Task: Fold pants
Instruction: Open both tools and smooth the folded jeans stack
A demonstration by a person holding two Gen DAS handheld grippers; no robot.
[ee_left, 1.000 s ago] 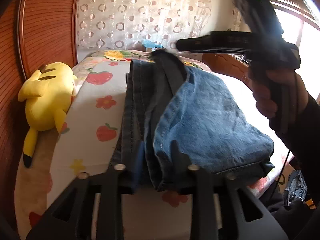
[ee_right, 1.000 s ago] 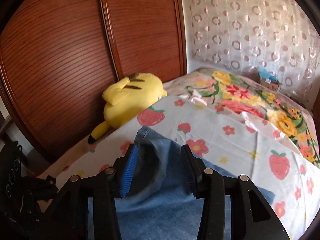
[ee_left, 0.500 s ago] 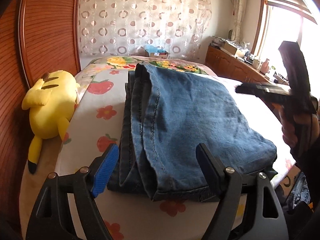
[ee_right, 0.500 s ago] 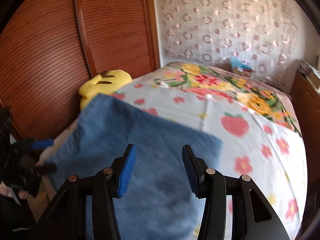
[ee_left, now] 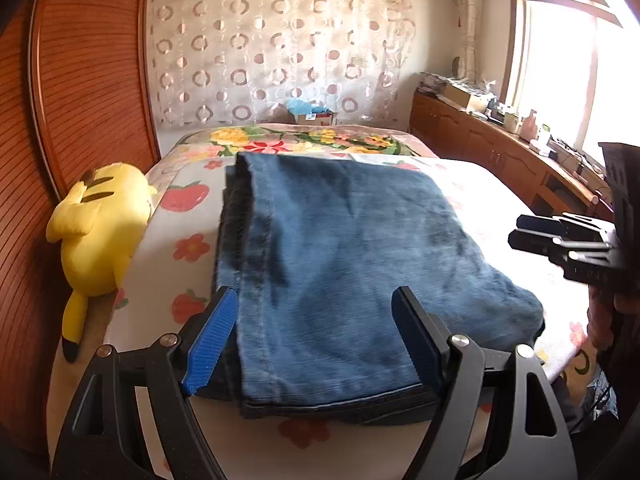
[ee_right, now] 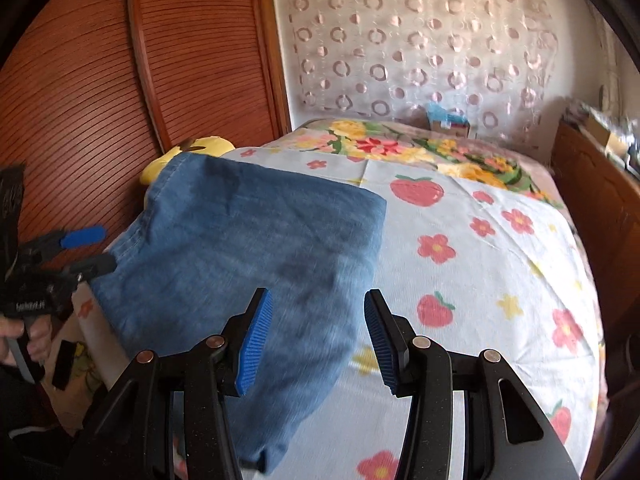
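Observation:
The blue denim pants (ee_left: pixel 348 268) lie folded in a flat stack on the flowered bed sheet (ee_left: pixel 172 272); they also show in the right wrist view (ee_right: pixel 248 248). My left gripper (ee_left: pixel 316 336) is open and empty, just in front of the stack's near edge; it also shows at the left in the right wrist view (ee_right: pixel 86 250). My right gripper (ee_right: pixel 316 340) is open and empty, held just above the pants' near corner; it also shows at the right in the left wrist view (ee_left: pixel 532 230).
A yellow plush toy (ee_left: pixel 100 224) lies along the bed's left edge against the wooden wardrobe (ee_left: pixel 80 80). A floral quilt (ee_left: pixel 296 142) and a small box (ee_left: pixel 316 116) are at the far end. A wooden sideboard (ee_left: pixel 500 156) with clutter runs under the window at right.
Both grippers let go of the pants and pulled back. The left gripper opened wide. The top fold dropped and now lies flat on the stack.

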